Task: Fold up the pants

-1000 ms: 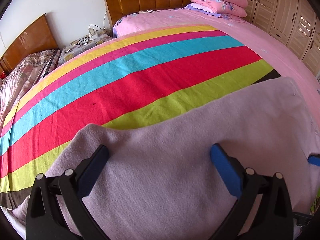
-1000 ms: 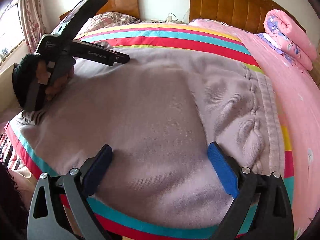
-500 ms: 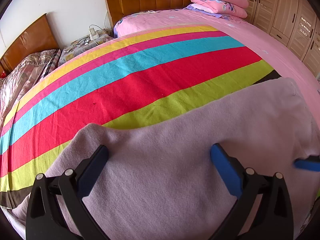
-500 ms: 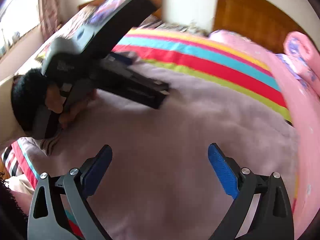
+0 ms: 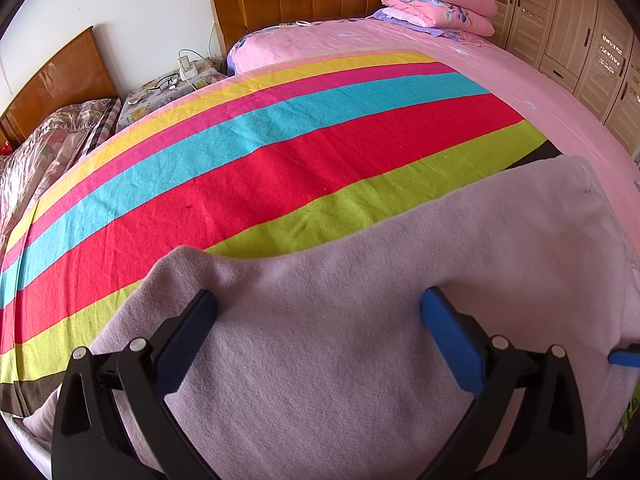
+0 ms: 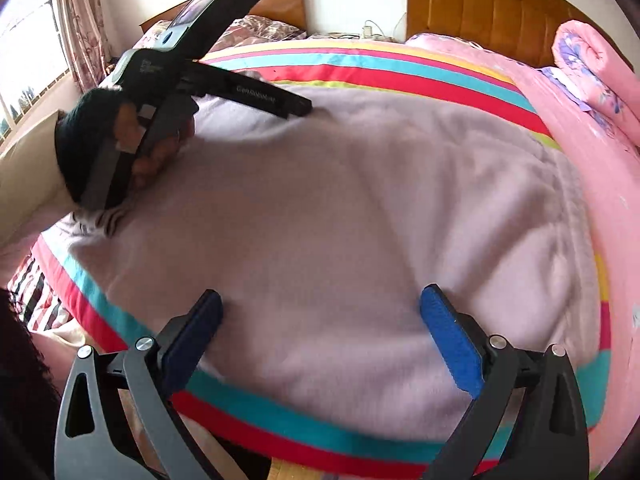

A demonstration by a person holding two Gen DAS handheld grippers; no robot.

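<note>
So both tongs are spread wide, gripping nothing: left tongs (image 5: 318, 320) and right tongs (image 6: 320, 316) hover over the lilac pants (image 6: 340, 208), lying flat across the striped blanket (image 5: 248, 152) on the bed, frame bottom.

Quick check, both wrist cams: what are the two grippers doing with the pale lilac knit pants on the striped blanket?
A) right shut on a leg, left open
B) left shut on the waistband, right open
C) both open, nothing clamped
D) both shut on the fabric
C: the left gripper and right gripper both show blue pads spread wide over the pale lilac knit pants, no fabric pinched between them.
</note>
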